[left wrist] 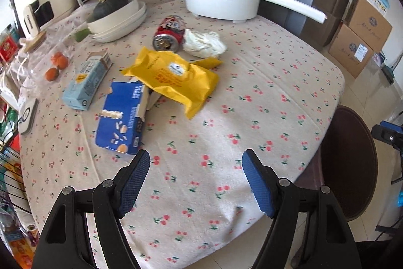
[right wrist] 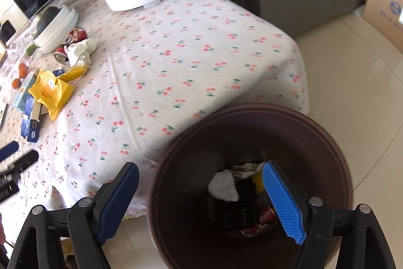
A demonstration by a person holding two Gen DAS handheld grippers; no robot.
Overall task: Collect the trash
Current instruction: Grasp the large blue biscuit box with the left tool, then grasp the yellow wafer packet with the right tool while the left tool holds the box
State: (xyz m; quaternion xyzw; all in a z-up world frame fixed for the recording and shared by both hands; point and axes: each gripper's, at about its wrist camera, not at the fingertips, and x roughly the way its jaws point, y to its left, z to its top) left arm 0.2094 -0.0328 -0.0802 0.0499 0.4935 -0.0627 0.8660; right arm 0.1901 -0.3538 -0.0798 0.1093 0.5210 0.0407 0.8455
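Trash lies gathered on the far left part of the cherry-print tablecloth: a yellow wrapper rests partly over a blue box, a pale blue carton is just beside them, and further away a crushed red can touches a crumpled white tissue. I think they are kept together so that each one can be picked up in turn. A brown bin stands on the floor at the near right edge of the table, close enough for dropping; some paper and packets already lie inside. Over the bin hangs the right gripper, its jaws wide and holding nothing. Above the cloth, near the blue box, the left gripper also stands wide apart, empty and touching nothing
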